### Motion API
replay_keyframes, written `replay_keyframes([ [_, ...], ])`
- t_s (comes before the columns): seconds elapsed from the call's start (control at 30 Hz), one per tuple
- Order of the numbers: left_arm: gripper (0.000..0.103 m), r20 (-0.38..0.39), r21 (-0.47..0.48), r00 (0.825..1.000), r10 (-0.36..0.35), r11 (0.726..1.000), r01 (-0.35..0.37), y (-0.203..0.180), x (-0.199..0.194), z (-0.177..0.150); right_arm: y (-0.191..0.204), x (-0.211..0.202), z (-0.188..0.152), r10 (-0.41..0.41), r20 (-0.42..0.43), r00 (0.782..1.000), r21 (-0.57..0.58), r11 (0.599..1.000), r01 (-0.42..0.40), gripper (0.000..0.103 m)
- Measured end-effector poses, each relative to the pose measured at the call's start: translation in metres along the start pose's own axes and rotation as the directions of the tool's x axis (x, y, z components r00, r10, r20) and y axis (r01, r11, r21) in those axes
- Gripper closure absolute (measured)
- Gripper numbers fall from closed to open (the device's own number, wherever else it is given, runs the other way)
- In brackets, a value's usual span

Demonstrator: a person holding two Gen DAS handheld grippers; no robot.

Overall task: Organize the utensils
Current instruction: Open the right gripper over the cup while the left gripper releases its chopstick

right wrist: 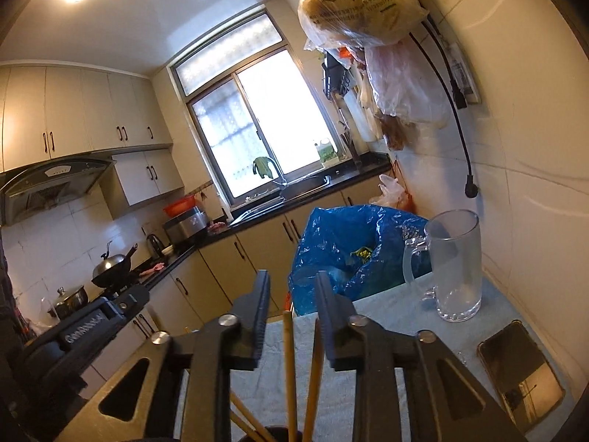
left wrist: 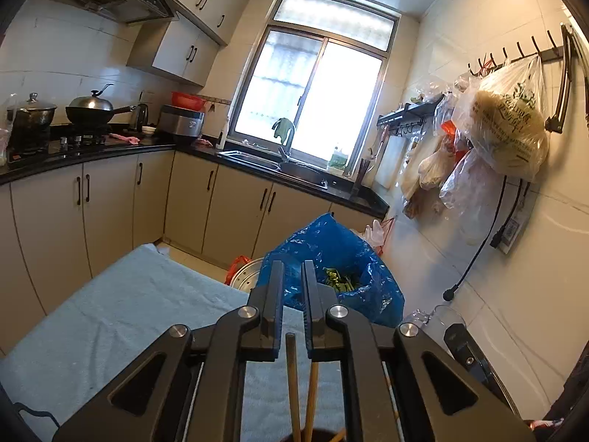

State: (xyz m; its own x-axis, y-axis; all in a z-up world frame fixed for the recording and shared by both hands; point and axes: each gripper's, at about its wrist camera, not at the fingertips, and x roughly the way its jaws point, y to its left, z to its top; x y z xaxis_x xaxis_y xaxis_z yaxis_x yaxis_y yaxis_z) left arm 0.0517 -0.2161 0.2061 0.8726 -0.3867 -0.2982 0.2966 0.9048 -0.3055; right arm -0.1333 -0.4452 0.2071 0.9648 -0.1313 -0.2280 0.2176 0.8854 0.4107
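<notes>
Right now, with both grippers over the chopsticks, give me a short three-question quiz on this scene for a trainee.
1. True or false: the glass mug has chopsticks standing in it.
2. What lies flat on the pale blue cloth nearer the camera than the mug? A) a phone B) a plate C) a knife
3. In the right wrist view, does the right gripper stand open or shut?

Key:
1. False. The mug is empty, and the chopsticks stand under the grippers.
2. A.
3. Open. Chopsticks stand in the gap, and the pads do not press on them.
</notes>
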Motion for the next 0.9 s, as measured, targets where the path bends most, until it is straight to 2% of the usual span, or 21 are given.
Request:
replay_keyframes([
  [0.07, 0.082, 0.001, -0.01, 1.0, 0.005, 1.0, -0.005, 0.004, -0.016, 0.005, 0.002, -0.01, 0.002, 0.0, 0.004, 1.0, -0.006, 1.0, 0.0, 0.067],
  [0.13, 0.067, 0.006, -0.018, 1.0, 0.022, 1.0, -0.021, 0.01, -0.034, 0.008, 0.004, -0.022, 0.005, 0.001, 0.009, 1.0, -0.018, 1.0, -0.001, 0.063],
  [0.27, 0.054, 0.001, -0.021, 0.999, 0.035, 0.999, -0.035, 0.028, -0.067, 0.008, 0.007, -0.051, 0.007, 0.002, 0.005, 1.0, -0.055, 0.998, -0.002, 0.053],
  [0.33, 0.042, -0.019, -0.023, 0.999, 0.045, 0.999, -0.045, 0.043, -0.084, 0.002, 0.007, -0.067, 0.003, 0.002, -0.01, 1.0, -0.082, 0.997, -0.002, 0.042],
  [0.47, 0.04, -0.097, -0.038, 0.991, 0.096, 0.994, -0.1, 0.078, -0.103, -0.024, 0.002, -0.086, -0.019, -0.011, -0.093, 0.996, -0.143, 0.99, -0.003, 0.036],
  [0.57, 0.04, -0.21, -0.06, 0.97, 0.124, 0.988, -0.139, 0.108, -0.106, -0.053, -0.008, -0.091, -0.048, -0.033, -0.19, 0.981, -0.181, 0.983, -0.003, 0.036],
  [0.67, 0.04, -0.321, -0.094, 0.937, 0.136, 0.98, -0.175, 0.137, -0.108, -0.084, -0.017, -0.093, -0.081, -0.04, -0.313, 0.949, -0.207, 0.978, -0.027, 0.036],
  [0.77, 0.04, -0.391, -0.102, 0.909, 0.148, 0.974, -0.203, 0.156, -0.112, -0.111, -0.015, -0.088, -0.116, -0.016, -0.457, 0.89, -0.236, 0.966, -0.104, 0.036],
  [0.9, 0.04, -0.462, -0.058, 0.875, 0.147, 0.979, -0.196, 0.159, -0.114, -0.14, 0.001, -0.08, -0.153, 0.022, -0.574, 0.818, -0.259, 0.943, -0.207, 0.036],
])
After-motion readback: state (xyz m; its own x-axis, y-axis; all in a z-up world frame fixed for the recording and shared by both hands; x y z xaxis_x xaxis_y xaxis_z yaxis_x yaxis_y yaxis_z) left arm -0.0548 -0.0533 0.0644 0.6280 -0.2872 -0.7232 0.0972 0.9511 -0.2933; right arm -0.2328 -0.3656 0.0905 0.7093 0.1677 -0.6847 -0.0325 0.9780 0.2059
